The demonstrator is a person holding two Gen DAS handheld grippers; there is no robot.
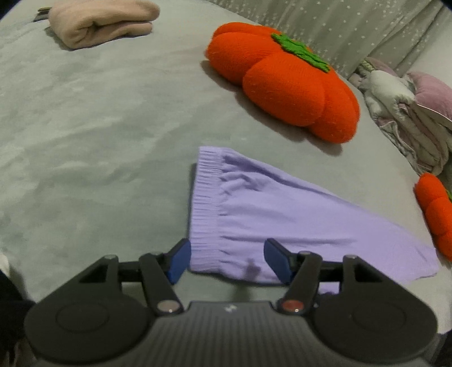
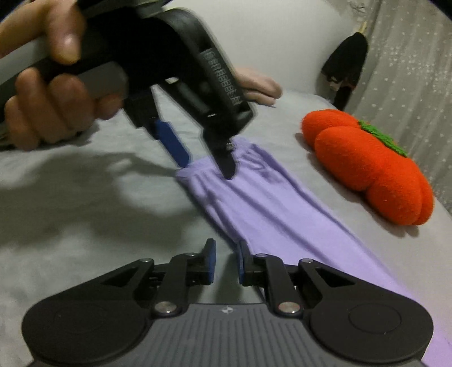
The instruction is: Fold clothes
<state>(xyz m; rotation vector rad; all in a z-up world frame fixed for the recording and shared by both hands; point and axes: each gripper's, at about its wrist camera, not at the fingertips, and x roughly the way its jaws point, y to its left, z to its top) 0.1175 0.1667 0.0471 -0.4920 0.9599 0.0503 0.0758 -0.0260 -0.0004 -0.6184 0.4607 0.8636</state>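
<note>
A lilac garment (image 1: pixel 282 203) with a ribbed waistband lies flat on the grey bed (image 1: pixel 84 141). In the left wrist view my left gripper (image 1: pixel 227 261) is open, its blue pads on either side of the near waistband corner, just above the cloth. The right wrist view shows that same left gripper (image 2: pixel 206 169), held by a hand (image 2: pixel 48 107), straddling the waistband end of the lilac garment (image 2: pixel 268 197). My right gripper (image 2: pixel 226 264) stands narrowly open at the garment's left edge farther down the leg, with nothing clearly between its pads.
An orange pumpkin cushion (image 1: pixel 282 84) (image 2: pixel 373 169) lies beyond the garment, and a second one (image 1: pixel 435 209) at the right edge. A folded pink garment (image 1: pixel 99 22) sits far back left. Crumpled bedding (image 1: pixel 401 113) is piled at the right. A dark item (image 2: pixel 347 67) hangs by the curtain.
</note>
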